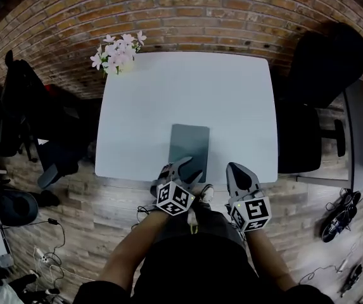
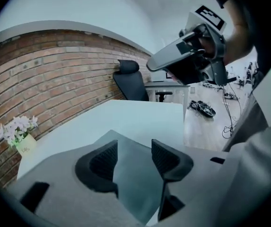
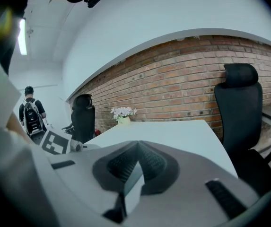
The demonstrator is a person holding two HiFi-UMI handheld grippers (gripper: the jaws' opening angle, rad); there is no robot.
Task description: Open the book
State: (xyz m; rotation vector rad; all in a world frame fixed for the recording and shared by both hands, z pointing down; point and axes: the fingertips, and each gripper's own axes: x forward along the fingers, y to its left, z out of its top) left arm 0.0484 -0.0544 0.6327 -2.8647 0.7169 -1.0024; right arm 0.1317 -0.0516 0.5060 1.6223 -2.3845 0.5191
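A closed dark grey-green book (image 1: pixel 189 141) lies flat on the white table (image 1: pixel 232 100), close to its near edge. My left gripper (image 1: pixel 185 170) is at the book's near end, its jaws open. In the left gripper view the cover (image 2: pixel 136 174) shows in the gap between the two dark pads (image 2: pixel 104 161), and nothing is gripped. My right gripper (image 1: pixel 237 171) hovers over the table's near edge, right of the book and apart from it. Its tips (image 3: pixel 137 151) meet with nothing between them. The right gripper (image 2: pixel 160 63) also shows raised at the upper right of the left gripper view.
A small pot of pale pink flowers (image 1: pixel 119 54) stands at the table's far left corner. A black office chair (image 1: pixel 324 68) is to the right of the table, another chair and bags (image 1: pixel 16 106) to the left. Behind is a brick wall (image 1: pixel 187 11). Cables lie on the wooden floor.
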